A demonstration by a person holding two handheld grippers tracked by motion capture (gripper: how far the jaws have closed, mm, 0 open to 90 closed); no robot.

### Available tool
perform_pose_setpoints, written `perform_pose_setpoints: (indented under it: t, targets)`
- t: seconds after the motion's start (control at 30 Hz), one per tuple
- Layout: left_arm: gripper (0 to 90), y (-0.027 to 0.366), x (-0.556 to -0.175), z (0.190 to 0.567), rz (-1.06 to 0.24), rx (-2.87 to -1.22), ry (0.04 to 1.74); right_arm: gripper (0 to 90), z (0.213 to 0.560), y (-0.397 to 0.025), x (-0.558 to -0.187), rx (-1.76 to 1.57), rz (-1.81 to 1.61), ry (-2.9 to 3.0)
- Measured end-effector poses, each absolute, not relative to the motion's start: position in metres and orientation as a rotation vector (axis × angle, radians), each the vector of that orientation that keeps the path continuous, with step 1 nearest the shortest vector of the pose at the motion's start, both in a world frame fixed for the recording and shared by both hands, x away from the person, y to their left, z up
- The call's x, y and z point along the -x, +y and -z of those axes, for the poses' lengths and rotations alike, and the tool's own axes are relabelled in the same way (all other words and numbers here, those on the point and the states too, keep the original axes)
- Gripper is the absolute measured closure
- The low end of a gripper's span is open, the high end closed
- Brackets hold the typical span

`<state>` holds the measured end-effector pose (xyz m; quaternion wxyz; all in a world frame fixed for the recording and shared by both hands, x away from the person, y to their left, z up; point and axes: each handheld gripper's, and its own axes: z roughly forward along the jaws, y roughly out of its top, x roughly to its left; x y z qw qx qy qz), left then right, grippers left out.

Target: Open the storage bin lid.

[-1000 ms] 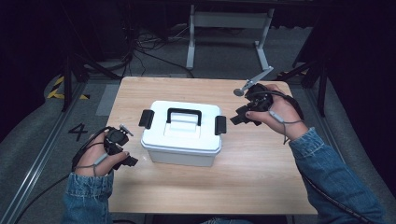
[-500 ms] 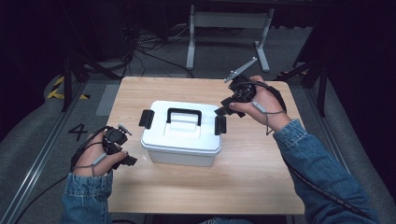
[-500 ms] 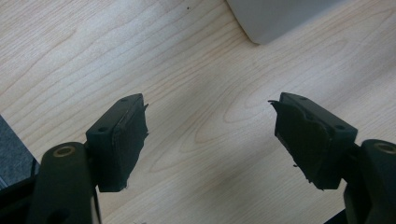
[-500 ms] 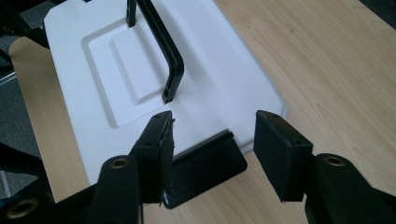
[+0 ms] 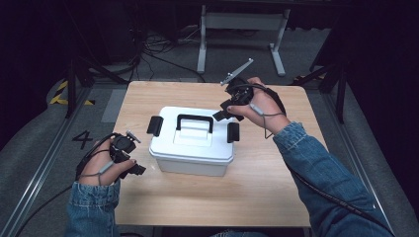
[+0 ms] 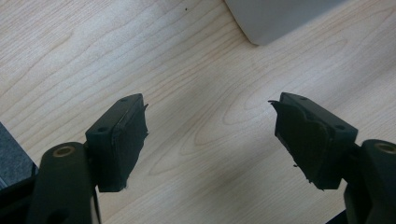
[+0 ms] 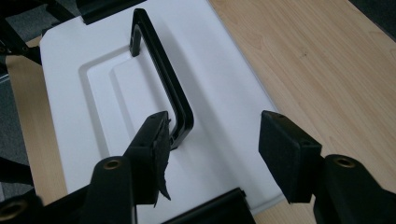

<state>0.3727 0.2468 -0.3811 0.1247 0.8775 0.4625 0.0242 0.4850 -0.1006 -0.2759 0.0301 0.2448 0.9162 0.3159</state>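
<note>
Right hand-held gripper (image 5: 221,115) jaws apart, nearing box (image 5: 193,142) latch (image 5: 233,132) at 3 o'clock; next, unclip. Left hand-held gripper (image 5: 136,170) apart, idle on desk (image 5: 257,192).

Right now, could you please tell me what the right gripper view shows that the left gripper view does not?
Right gripper view: the white plastic storage box's lid, its black carry handle lying flat in the recess, and a black side latch near the bottom edge, with the right gripper open above them.

Left gripper view: the left gripper open over bare tabletop, and one grey-looking box corner.

Both: the light wooden table and open black jaws.
</note>
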Motion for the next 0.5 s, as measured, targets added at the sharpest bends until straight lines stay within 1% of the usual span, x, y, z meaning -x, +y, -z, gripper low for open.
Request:
perform_pose_setpoints:
  t: [0.13, 0.33, 0.5]
  targets:
    - [25.8, 0.246, -0.373, 0.381, -0.071, -2.556, 1.348, 41.8, 0.281, -0.093, -0.489, -0.756, -0.974, 2.83]
    - [25.0, 0.246, -0.374, 0.382, -0.071, -2.559, 1.345, 41.6, 0.292, -0.081, -0.492, -0.682, -0.976, 2.872]
    - [24.8, 0.245, -0.374, 0.383, -0.081, -2.562, 1.338, 45.9, 0.3, -0.072, -0.492, -0.641, -0.986, 2.911]
